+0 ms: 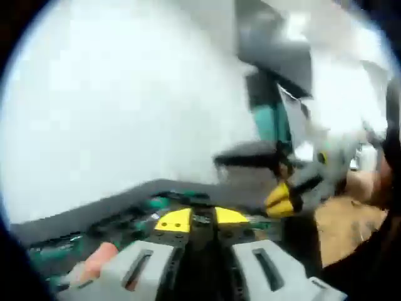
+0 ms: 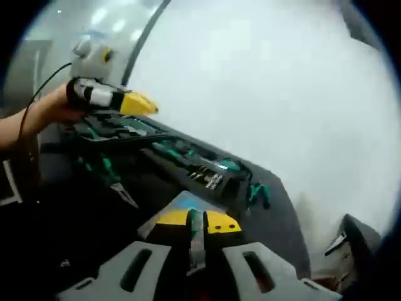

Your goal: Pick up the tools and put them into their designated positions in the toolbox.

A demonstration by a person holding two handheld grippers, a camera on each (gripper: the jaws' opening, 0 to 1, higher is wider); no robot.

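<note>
The open black toolbox (image 2: 188, 164) lies ahead of me with green-handled tools (image 2: 168, 150) in its slots; its edge also runs across the left gripper view (image 1: 113, 210). My right gripper (image 2: 197, 221) is shut on a thin grey-green tool (image 2: 196, 241), which stands up between the yellow tips just in front of the box. My left gripper (image 1: 201, 218) hangs over the box, its yellow tips close together with only darkness between them. Across the box it appears as one shut yellow wedge (image 2: 139, 104) held by a person's hand. The right gripper (image 1: 283, 199) enters from the right, blurred.
An orange handle (image 1: 100, 258) lies low in the box beside my left jaw. A person's forearm (image 2: 25, 125) with a black cable reaches in at the left. A grey and teal machine (image 1: 276, 81) stands behind. The white surface (image 2: 269, 94) spreads beyond the box.
</note>
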